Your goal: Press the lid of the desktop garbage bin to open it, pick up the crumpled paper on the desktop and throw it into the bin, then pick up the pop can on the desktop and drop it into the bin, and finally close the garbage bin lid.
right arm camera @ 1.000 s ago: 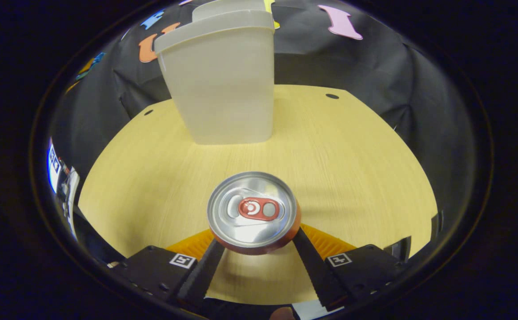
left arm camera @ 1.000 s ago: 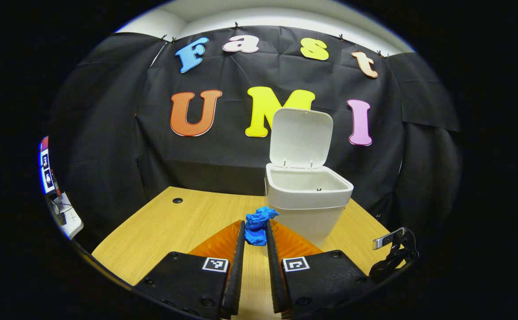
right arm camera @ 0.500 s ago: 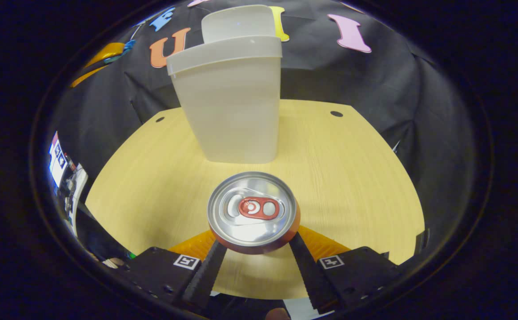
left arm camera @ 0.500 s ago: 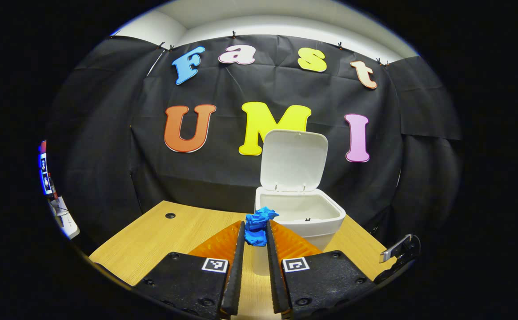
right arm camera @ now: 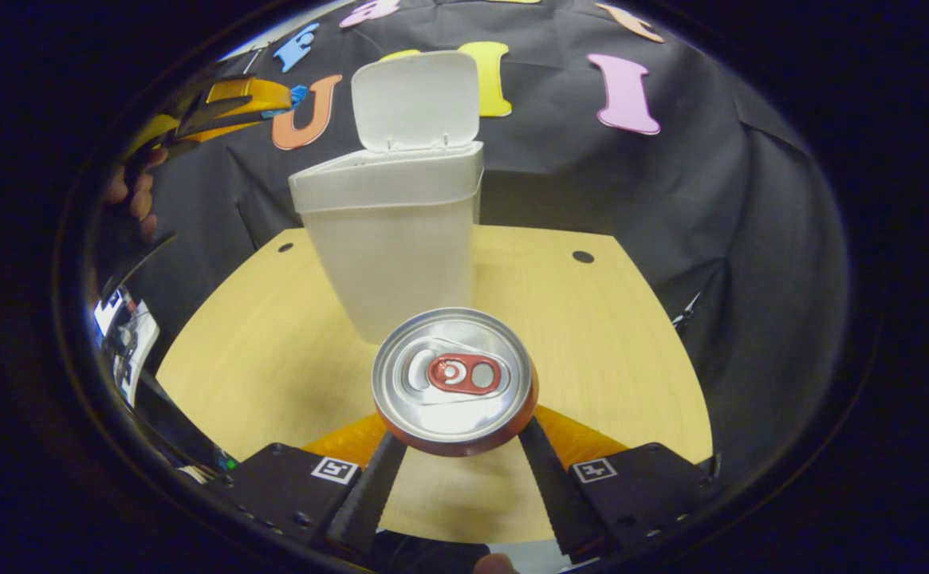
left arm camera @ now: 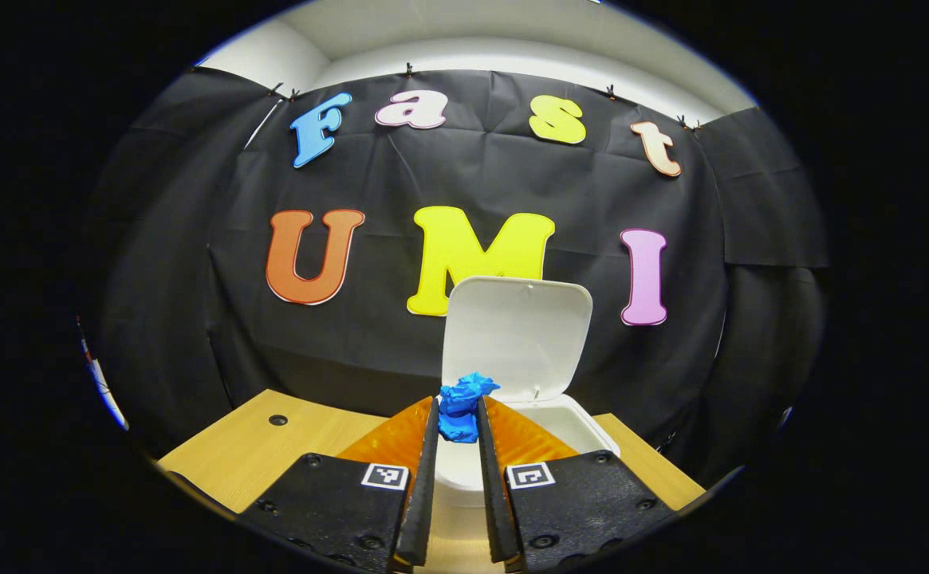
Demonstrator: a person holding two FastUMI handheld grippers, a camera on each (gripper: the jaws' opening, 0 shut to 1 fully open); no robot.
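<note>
The crumpled paper (left arm camera: 461,406) is bright blue. The bin (right arm camera: 388,239) is off-white all over — its raised lid (right arm camera: 416,100) too. The pop can (right arm camera: 454,381) has a silver top with a red pull tab and a red-orange side. The bench (right arm camera: 616,351) is pale yellow wood grain — dotted with small dark round holes.

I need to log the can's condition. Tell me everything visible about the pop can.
The pop can shows top-on in the right gripper view: a silver metal lid with a red pull tab, unopened as far as it shows, and a red body edge below. The right gripper holds it, one finger pressing each side, above the wooden table, in front of the open white bin.
</note>
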